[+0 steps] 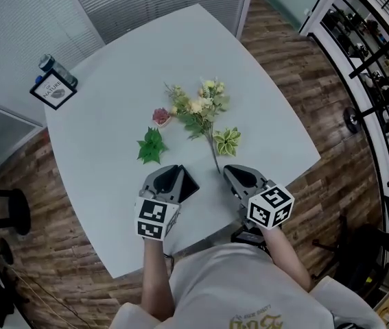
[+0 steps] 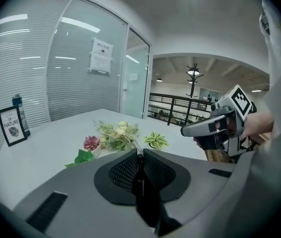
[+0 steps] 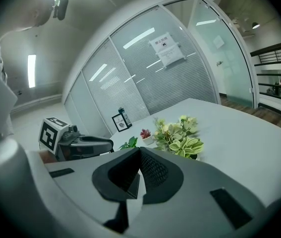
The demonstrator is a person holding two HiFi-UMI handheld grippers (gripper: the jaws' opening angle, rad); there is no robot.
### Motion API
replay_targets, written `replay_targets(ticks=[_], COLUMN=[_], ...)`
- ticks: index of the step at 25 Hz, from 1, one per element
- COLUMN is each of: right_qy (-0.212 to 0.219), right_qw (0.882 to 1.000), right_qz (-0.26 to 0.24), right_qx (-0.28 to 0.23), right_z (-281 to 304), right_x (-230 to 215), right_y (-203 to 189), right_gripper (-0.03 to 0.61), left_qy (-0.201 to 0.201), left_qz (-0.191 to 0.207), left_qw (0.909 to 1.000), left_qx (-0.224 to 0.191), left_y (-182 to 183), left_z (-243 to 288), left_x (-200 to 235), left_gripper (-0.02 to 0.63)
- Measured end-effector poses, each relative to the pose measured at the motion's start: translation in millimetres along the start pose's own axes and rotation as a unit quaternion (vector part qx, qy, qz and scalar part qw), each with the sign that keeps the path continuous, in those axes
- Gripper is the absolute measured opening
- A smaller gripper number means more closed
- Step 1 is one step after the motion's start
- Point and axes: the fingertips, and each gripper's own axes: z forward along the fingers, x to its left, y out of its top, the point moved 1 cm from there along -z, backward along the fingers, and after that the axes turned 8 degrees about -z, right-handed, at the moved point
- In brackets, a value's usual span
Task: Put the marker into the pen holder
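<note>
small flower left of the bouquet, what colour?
Dusky pink-red. The flower shows best in the left gripper view.

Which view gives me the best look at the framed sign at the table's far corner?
Left gripper view: the framed sign stands upright and face-on, print showing. Head view shows the sign from above at the table corner; right gripper view shows it small and far off.
</note>
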Motion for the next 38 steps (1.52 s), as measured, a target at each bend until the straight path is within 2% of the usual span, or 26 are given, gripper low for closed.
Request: replay_targets(ticks=[4,8,13,26,29,34,38], right_qy=[0.001,-0.002,0.0,0.006,0.005,0.002,0.006], right_qw=[1.0,1.0,1.0,1.0,1.0,1.0,1.0], right_qz=[0.0,0.001,0.003,-0.003,-0.011,-0.025,-0.029], right_qx=[0.004,0.007,0.015,0.017,0.017,0.007,-0.012], right_z=[5,7,6,4,-4,-17,-24], right_x=[-7,-12,-15,-6,-1,8,16], right_y=[0,-4,-8,-5,-2,9,19], right_gripper=[0.017,0.017,0.017,0.017,0.017,0.017,0.017], left_qy=[0.0,0.008,0.015,0.018,0.027,0.036,0.041], left_qz=[0.003,0.028,0.045,0.049,0.058,0.048,0.014], left_qw=[0.9999,0.9991,0.9984,0.9979,0.9975,0.9982,0.9985], left_qx=[0.011,0.03,0.032,0.039,0.03,0.004,-0.035], left_y=[-2,-9,-8,-10,-7,3,13], left_z=[8,15,16,17,13,0,-17], left_x=[3,5,5,3,1,1,-1], left_gripper=[0.043,0.044,0.044,0.054,0.066,0.07,0.069])
